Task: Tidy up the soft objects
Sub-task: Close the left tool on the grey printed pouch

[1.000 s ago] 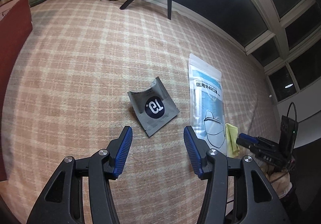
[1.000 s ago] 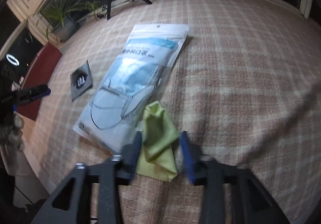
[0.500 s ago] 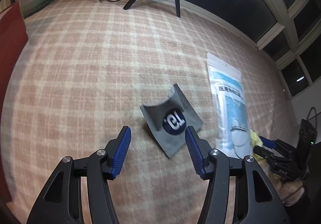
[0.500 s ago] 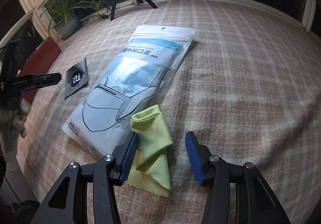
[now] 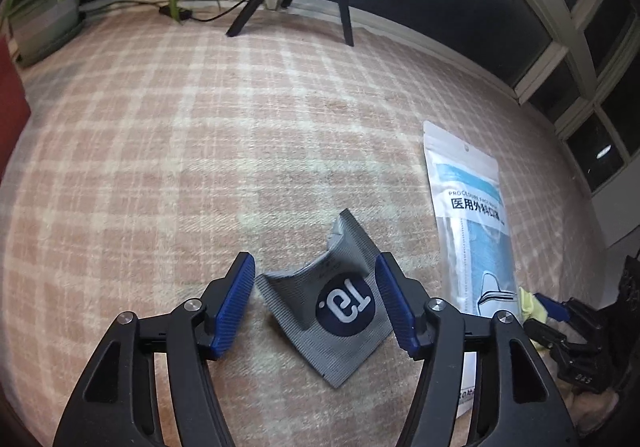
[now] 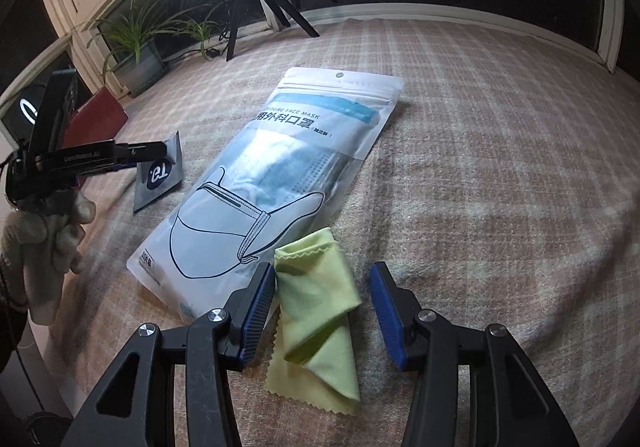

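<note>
Three soft things lie on the plaid cloth (image 6: 500,151): one grey sachet (image 5: 340,311), one mask pack (image 6: 280,183), one yellow-green wipe (image 6: 320,315). The sealed pack holds blue masks. The sachet lies left of the pack, the wipe just beside its near end. The left gripper (image 5: 316,303) is low and level, jaws wide apart, straddling the sachet without gripping it. The right gripper (image 6: 324,311) is also wide open around the folded wipe, holding nothing.
</note>
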The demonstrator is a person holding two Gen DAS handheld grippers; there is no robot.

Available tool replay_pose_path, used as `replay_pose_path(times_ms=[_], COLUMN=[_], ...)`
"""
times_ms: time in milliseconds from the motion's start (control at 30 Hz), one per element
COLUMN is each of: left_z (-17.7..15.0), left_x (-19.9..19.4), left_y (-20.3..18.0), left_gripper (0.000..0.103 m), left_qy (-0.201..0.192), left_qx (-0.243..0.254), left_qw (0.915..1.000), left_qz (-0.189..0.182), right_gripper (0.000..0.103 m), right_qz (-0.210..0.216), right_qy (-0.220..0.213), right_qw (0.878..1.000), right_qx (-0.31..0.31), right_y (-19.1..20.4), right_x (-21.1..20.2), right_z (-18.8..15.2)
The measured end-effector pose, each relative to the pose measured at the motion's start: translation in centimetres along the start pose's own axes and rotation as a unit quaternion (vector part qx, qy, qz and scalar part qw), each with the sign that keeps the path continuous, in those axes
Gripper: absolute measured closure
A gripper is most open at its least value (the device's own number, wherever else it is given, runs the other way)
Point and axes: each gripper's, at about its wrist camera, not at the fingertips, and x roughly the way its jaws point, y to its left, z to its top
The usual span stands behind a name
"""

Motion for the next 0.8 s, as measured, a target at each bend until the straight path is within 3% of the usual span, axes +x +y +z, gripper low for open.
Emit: replay_pose_path(times_ms=[133,300,367,433,467,800], left_z=[0.0,-0.3,-0.5,-0.7,-0.7,-0.9], left_x=[0.4,0.5,0.5,0.5,0.6,0.3], left_y=[-0.8,-1.6,-2.0,-2.3,-2.4,-2.9], left_gripper=[0.041,0.045,0.056,0.072,0.075,0.086], left_qy=[-0.002,-0.008,-0.011,-0.012,-0.012,-0.028], left_qx=[0.013,0.023,0.029,0.033,0.036,0.035], left_qw=[0.9999,0.9995,0.9992,0.9990,0.9989,0.9989], left_qz=[0.006,0.019,0.025,0.027,0.026,0.012], right_gripper=[0.078,0.088,0.091,0.094,0.095,0.097], right_qz=[-0.002,-0.004,-0.004,-0.005,-0.005,-0.008], right_qy=[0.005,0.013,0.015,0.015,0.015,0.006], right_qw=[1.000,1.000,1.000,1.000,1.000,1.000], right_qx=[-0.001,0.005,0.008,0.010,0.011,0.023], right_y=[0.0,-0.3,-0.3,-0.3,-0.3,-0.3], right_x=[-0.1,-0.4,-0.6,-0.8,-0.8,-1.3], right_z=[-0.3,-0.5,-0.5,-0.5,-0.5,0.4])
